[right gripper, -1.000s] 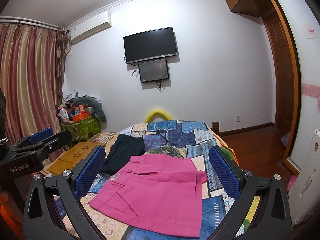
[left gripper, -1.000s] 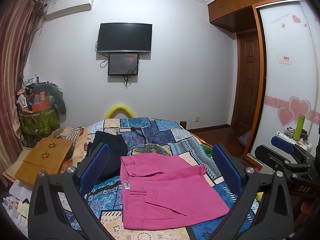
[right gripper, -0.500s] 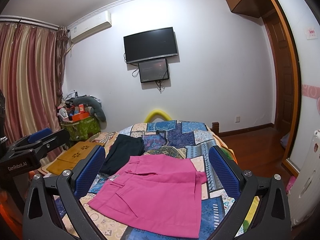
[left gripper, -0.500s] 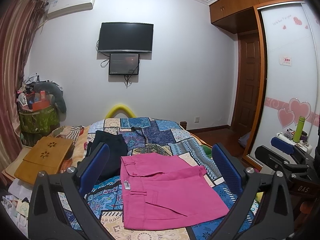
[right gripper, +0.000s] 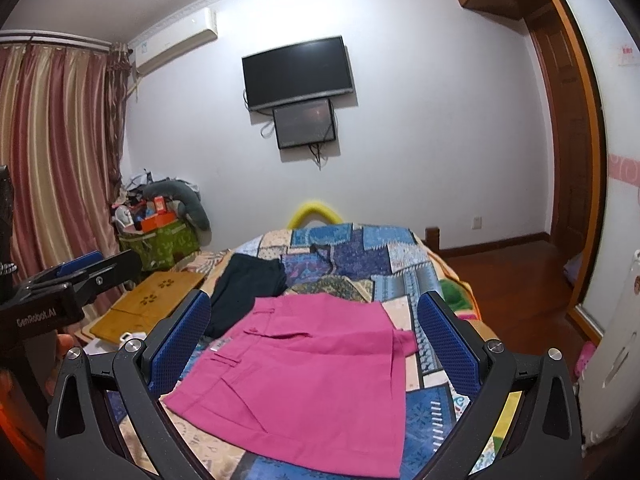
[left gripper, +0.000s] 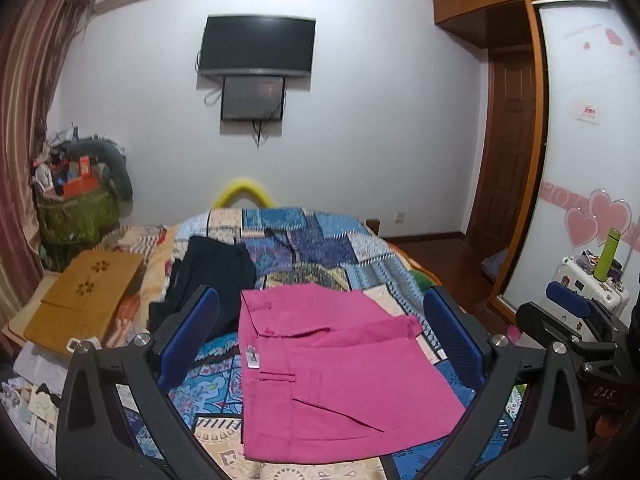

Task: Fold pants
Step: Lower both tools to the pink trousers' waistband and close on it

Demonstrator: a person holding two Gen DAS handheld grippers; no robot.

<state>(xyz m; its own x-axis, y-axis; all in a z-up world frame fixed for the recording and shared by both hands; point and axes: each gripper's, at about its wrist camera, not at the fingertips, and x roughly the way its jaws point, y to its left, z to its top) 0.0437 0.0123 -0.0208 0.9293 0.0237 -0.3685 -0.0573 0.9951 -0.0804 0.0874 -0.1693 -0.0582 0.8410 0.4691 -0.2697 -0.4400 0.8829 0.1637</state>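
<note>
A: Start at the left. What do you see?

B: Striped pink curtains [right gripper: 52,168] hang at the left edge, with an air conditioner [right gripper: 176,40] high on the wall beside them. Below sits a green basket [left gripper: 76,216] piled with clutter, and nearer, a wooden lap tray [left gripper: 84,296] lies beside the bed.

A: And on the bed itself?

B: A patchwork quilt [left gripper: 320,248] covers the bed. A dark garment [left gripper: 212,276] lies toward its left side. Just right of it, touching or nearly touching its edge, are the pink pants [left gripper: 332,368], folded into a compact, roughly rectangular bundle and lying flat in the middle of the quilt. A white tag shows at their left edge.

A: What about the left claw [left gripper: 320,340]?

B: It hovers above the near end of the bed, spread wide, its blue pads [left gripper: 188,336] on either side of the pants in the view and holding nothing. From the right wrist view, the left claw [right gripper: 80,268] shows at the far left edge.

A: The right claw [right gripper: 316,344]?

B: Also spread wide and empty, with blue pads [right gripper: 448,340] framing the pants [right gripper: 304,376] from above. Neither claw touches the fabric.

A: Farther right?

B: A dark television [left gripper: 258,46] hangs on the back wall with a smaller screen [left gripper: 254,98] under it. Right of that stand a wooden door [left gripper: 512,152] and a wardrobe panel with pink hearts [left gripper: 596,220]. A green bottle [left gripper: 606,254] stands on a white case at the right edge.
</note>
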